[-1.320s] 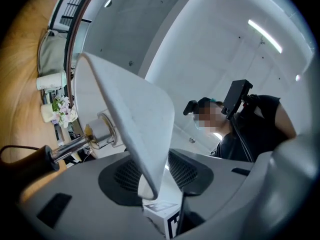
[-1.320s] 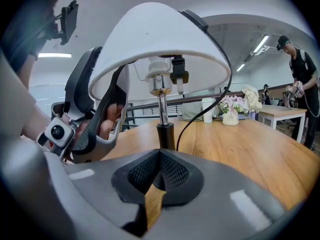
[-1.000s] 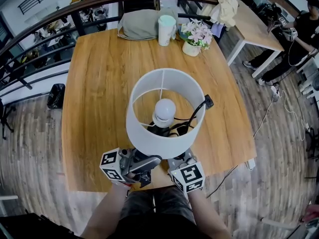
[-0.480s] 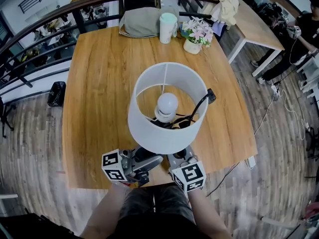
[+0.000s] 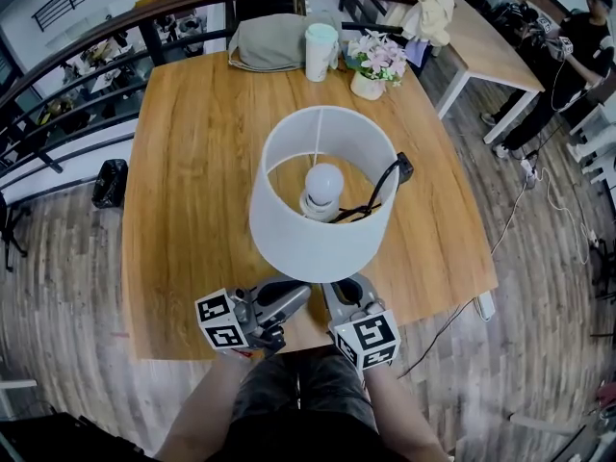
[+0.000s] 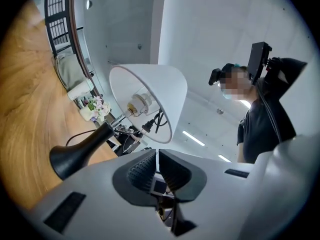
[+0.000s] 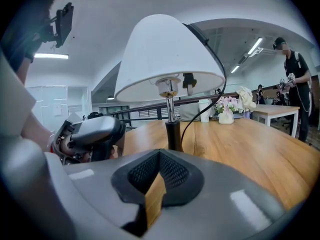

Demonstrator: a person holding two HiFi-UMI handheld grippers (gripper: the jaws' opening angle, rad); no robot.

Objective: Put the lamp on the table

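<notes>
The lamp stands upright on the wooden table (image 5: 192, 162), with a white shade (image 5: 318, 243), a bulb (image 5: 324, 183) and its black cord and plug (image 5: 402, 168) draped over the shade's rim. Its black base (image 6: 75, 151) rests on the wood just in front of both grippers. My left gripper (image 5: 294, 295) is near the table's front edge; its jaws are closing, nearly together, with nothing between them (image 6: 157, 159). My right gripper (image 5: 339, 292) is shut and empty (image 7: 159, 159), facing the lamp's stem (image 7: 174, 134).
At the table's far edge stand a flower pot (image 5: 371, 65), a pale cup (image 5: 321, 51) and a grey bag (image 5: 274, 41). A dark railing (image 5: 115, 27) runs behind. The lamp cord (image 5: 452, 320) trails off the right edge to the floor. A person (image 5: 587, 37) stands by another table.
The lamp has shifted away from me toward the table's middle. The left gripper's jaws have drawn together, and both grippers now sit clear of the shade.
</notes>
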